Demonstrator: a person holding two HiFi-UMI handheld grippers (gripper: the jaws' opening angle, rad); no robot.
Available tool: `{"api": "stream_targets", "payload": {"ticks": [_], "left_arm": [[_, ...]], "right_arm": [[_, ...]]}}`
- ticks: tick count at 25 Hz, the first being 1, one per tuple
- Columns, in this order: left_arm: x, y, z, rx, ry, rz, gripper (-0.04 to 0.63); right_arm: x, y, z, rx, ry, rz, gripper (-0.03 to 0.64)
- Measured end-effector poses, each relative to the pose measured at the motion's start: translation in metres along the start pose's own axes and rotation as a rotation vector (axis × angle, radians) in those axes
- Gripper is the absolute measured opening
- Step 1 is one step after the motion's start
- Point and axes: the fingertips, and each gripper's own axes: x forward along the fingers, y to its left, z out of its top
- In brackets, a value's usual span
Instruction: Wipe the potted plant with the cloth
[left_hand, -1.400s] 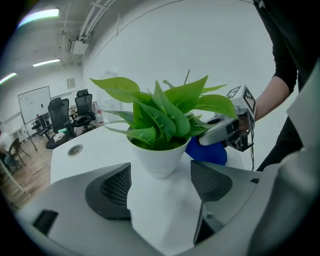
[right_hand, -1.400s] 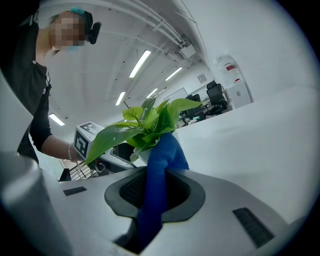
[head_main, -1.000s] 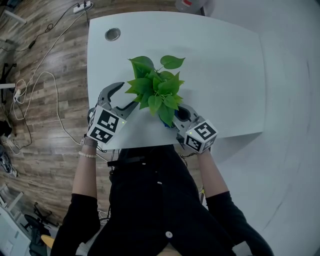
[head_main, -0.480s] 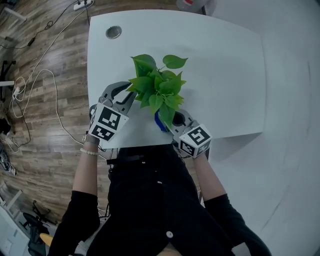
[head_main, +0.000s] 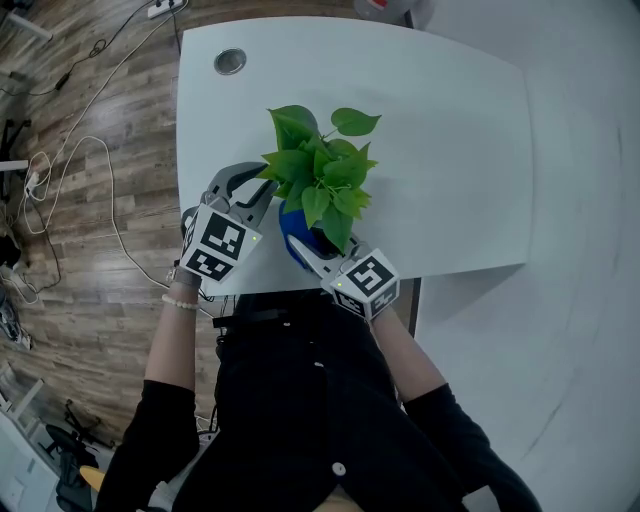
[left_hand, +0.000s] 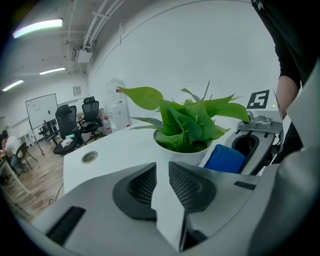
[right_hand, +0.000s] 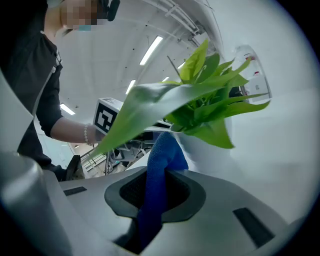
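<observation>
My right fingers (right_hand: 186, 194) pinch the blue cloth (right_hand: 161, 165) just beside the potted plant (head_main: 320, 178) on the white surface (head_main: 450, 150); my left fingers (left_hand: 192, 187), just closing, stand nearly together, empty

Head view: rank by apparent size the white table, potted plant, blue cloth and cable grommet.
1. white table
2. potted plant
3. blue cloth, partly hidden under leaves
4. cable grommet
</observation>
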Motion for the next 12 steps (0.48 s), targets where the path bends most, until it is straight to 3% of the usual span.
{"api": "stream_targets", "payload": {"ticks": [8, 12], "left_arm": [[-0.014, 0.011, 0.013, 0.012, -0.035, 0.03, 0.083], [-0.023, 0.012, 0.02, -0.062, -0.073, 0.017, 0.084]], "right_arm": [[0.039, 0.014, 0.013, -0.064, 0.025, 0.002, 0.087], [0.044, 0.019, 0.012, -0.108, 0.061, 0.0, 0.087]]}}
